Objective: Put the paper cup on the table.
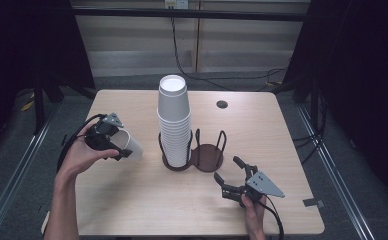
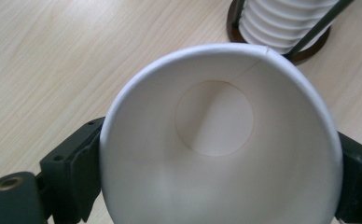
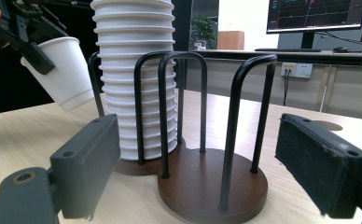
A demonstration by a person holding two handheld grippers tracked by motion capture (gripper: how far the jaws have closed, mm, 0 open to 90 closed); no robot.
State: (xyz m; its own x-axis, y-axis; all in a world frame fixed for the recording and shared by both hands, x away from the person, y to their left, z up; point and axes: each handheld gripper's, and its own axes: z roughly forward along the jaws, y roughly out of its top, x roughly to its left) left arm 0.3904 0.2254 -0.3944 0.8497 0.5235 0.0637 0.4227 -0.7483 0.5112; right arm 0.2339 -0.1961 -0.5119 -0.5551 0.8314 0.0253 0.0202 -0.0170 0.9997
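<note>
Left tongs [image 1: 113, 142] clamped on a single white paper cup [image 1: 130, 145], jaws pressing its sides near the rim, cup tilted with its mouth toward the hand and its base pointing at the holder. Held above the desk [image 1: 132, 200], left of the tall stack of cups [image 1: 174, 125] and apart from it. Stack standing in the left ring of a dark two-ring cup holder [image 1: 207, 156]; right ring bare, brown base showing. Right tongs [image 1: 228, 170] spread wide, gripping nothing, low over the desk just in front of the holder's right ring, jaws facing its black wire loops.
</note>
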